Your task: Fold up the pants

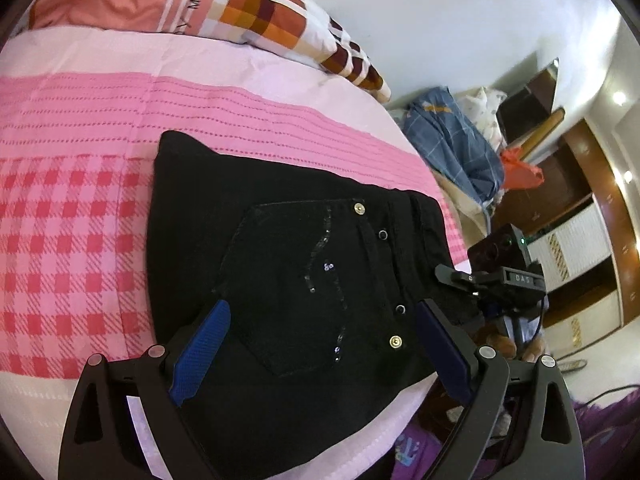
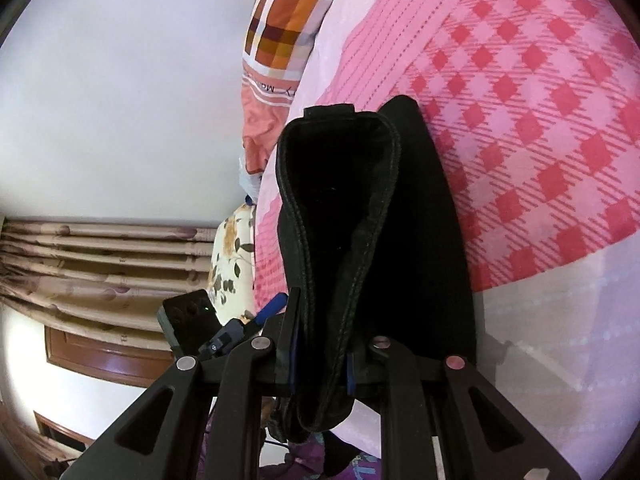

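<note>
Bed [image 1: 80,216] with the pink check cover is the work surface, soft and wide enough to take the garment flat, so everything below is placed off it; patchwork pillow [image 1: 256,4] sits at the bed's far end, well apart from the work, out of the fold path; black pants [image 1: 288,248] lie on the bed near its near edge, already stacked into a compact block with the back pocket and rivets facing up and the waistband toward the bed's right side, so my read is the fold is mostly done and this is a last tuck or a carry; in the right wrist view one thick stitched edge of the pants [image 2: 336,208] stands lifted off the bed cover rather than lying flat, because it is pinched; right gripper [image 2: 320,368] is narrowed down onto that bundled edge, pads pressing denim from both sides, holding several layers together so they don't slide apart when moved; left gripper [image 1: 320,344] hovers over the pocket area above the bed, jaws spread wide, nothing between the pads pressing, blue pads straddling the pocket; likely kept open to pin or catch the free side once the right hand lays its edge over; second gripper's camera body [image 1: 500,260] shows just beyond the bed's right edge, beside the waistband, consistent with the right hand gripping from that side.
</note>
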Action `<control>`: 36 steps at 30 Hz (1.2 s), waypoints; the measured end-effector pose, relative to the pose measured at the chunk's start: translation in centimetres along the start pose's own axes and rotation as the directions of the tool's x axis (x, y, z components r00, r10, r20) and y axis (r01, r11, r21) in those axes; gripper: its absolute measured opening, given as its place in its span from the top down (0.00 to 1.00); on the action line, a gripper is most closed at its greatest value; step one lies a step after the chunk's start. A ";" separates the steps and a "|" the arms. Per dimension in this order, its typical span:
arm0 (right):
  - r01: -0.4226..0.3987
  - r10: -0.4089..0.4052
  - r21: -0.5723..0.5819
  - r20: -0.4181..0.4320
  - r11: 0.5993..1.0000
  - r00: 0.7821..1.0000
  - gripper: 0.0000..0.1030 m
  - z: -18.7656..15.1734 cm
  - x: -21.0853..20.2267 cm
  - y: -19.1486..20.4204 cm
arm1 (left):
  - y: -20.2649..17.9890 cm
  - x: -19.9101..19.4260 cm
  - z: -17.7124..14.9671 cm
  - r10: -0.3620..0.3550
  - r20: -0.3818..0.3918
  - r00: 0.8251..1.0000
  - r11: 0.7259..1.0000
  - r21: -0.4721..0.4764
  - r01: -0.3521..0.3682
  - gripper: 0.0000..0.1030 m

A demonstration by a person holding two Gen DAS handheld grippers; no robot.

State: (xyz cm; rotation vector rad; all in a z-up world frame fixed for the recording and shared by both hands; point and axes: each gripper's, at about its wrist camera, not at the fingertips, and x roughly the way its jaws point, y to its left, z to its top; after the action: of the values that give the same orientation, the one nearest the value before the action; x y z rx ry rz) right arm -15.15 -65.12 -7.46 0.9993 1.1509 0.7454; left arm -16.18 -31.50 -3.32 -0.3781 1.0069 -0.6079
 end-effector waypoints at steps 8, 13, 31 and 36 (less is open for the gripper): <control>-0.001 0.004 0.076 -0.044 0.997 0.999 0.74 -0.2 -0.5 -2.9 | -0.3 1.5 -0.1 0.024 -0.036 0.999 0.999 0.028 -0.023 0.10; 0.008 -0.006 0.063 -0.026 0.998 1.000 0.62 -0.2 -1.8 -2.2 | -0.2 1.3 0.2 0.027 -0.027 0.999 0.999 0.019 -0.026 0.10; -0.028 0.040 -0.323 0.031 0.946 0.999 0.55 -2.9 -3.9 7.5 | 1.1 0.5 0.7 0.040 0.034 0.999 0.999 -0.021 -0.039 0.10; 0.137 -0.142 -0.338 0.008 0.931 0.990 0.57 -2.2 -0.2 4.6 | 2.4 0.6 0.4 0.065 0.045 0.997 0.997 -0.049 -0.063 0.10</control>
State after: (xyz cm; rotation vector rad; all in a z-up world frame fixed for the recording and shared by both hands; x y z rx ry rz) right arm -17.23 -62.90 -3.33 0.6176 1.0517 0.8050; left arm -14.86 -30.03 -4.87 -0.3988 0.9869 -0.5158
